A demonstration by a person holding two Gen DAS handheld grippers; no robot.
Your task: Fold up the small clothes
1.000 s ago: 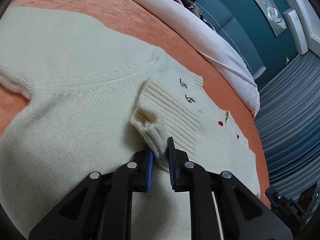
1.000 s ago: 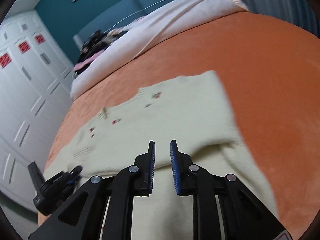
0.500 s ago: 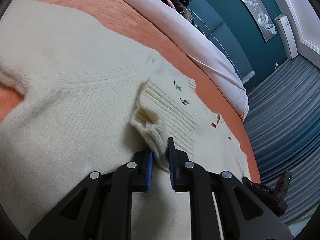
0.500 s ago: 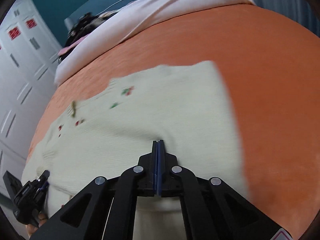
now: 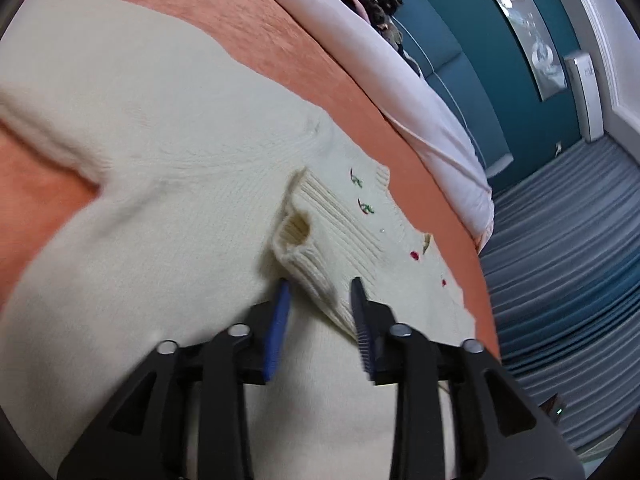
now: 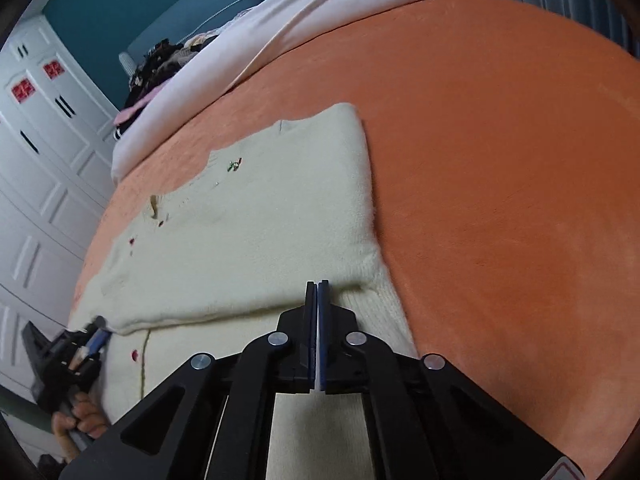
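- Orange bedspread [image 6: 500,160]: we log it as the largest item, covering the bed beneath everything else.
- Pale pink duvet [image 6: 320,12]: bunched along the far side of the bedspread, against the teal headboard [image 6: 192,20].
- White wardrobe doors [image 6: 44,128]: panelled, with small red decorations, on the left of the right wrist view.
- Cream knitted sweater [image 6: 260,220]: we record it lying flat on the bedspread, partly folded, one layer turned over another; small red and green embroidery near the neckline.
- Ribbed cuff [image 5: 316,264] of a sleeve: lying on the sweater's body, its open end facing away from the camera.
- Left gripper [image 5: 320,300]: we note its jaws have just been opening. They stand apart, the cuff lying between them; the right pad sits at the cuff's edge, the left pad clear of it.
- Right gripper [image 6: 318,292]: jaws nearly together with a thin pale strip between the pads, at the folded edge of the sweater. We cannot tell whether they pinch cloth.
- A hand [image 6: 80,420]: holding the left gripper's handle, lower left of the right wrist view.
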